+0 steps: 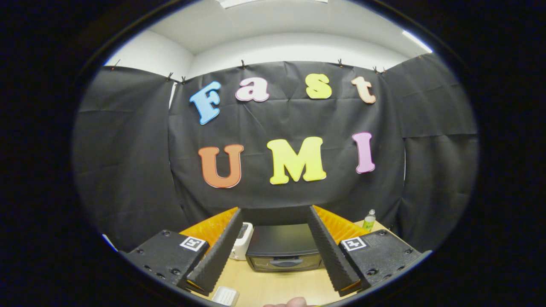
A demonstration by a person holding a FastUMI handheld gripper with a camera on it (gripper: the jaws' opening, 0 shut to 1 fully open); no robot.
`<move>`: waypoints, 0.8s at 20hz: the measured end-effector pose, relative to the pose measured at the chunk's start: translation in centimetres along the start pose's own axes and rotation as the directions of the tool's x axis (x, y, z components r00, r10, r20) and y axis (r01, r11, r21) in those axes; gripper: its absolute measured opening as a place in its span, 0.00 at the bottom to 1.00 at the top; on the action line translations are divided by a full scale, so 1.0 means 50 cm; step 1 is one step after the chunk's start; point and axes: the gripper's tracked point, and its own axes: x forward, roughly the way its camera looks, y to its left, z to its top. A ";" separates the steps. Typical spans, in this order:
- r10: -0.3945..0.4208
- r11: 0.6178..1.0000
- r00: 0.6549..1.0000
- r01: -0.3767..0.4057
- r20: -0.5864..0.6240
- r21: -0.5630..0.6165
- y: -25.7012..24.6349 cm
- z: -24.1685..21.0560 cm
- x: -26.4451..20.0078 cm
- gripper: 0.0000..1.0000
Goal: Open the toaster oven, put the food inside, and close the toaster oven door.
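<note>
While the gripper [275,221] gapes wide, empty, the closed toaster oven [283,251] shows no readable writing

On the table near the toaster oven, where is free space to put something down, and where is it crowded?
Bare tabletop lies in front of the toaster oven, between the open gripper's jaws. It is tighter left of the oven, where a white appliance stands close beside it. A small bottle stands at the back right.
</note>
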 end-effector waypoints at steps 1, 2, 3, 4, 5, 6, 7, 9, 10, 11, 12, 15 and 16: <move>-0.001 1.000 1.000 0.001 -0.003 -0.003 -0.002 -0.003 0.003 1.00; -0.002 1.000 1.000 0.002 -0.005 -0.002 -0.004 -0.005 0.004 1.00; -0.006 1.000 1.000 0.006 -0.010 0.002 -0.006 -0.009 0.007 1.00; -0.007 1.000 1.000 0.007 -0.015 0.008 -0.008 -0.013 0.011 1.00; -0.007 1.000 1.000 0.007 -0.019 0.018 -0.009 -0.015 0.015 1.00; -0.008 1.000 1.000 0.009 -0.028 0.024 -0.010 -0.021 0.019 1.00; -0.007 0.999 0.999 0.008 -0.034 0.034 -0.010 -0.024 0.025 1.00; -0.001 0.999 0.999 0.003 -0.045 0.048 -0.005 -0.030 0.028 1.00; 0.001 0.999 0.999 0.001 -0.048 0.052 -0.002 -0.031 0.030 1.00; 0.003 0.999 0.999 0.000 -0.049 0.053 0.000 -0.033 0.036 1.00; 0.004 0.999 0.999 -0.002 -0.050 0.053 0.001 -0.033 0.037 1.00; 0.007 0.999 0.999 -0.005 -0.043 0.047 0.003 -0.025 0.046 1.00; 0.009 0.999 0.999 -0.007 -0.039 0.044 0.004 -0.025 0.048 1.00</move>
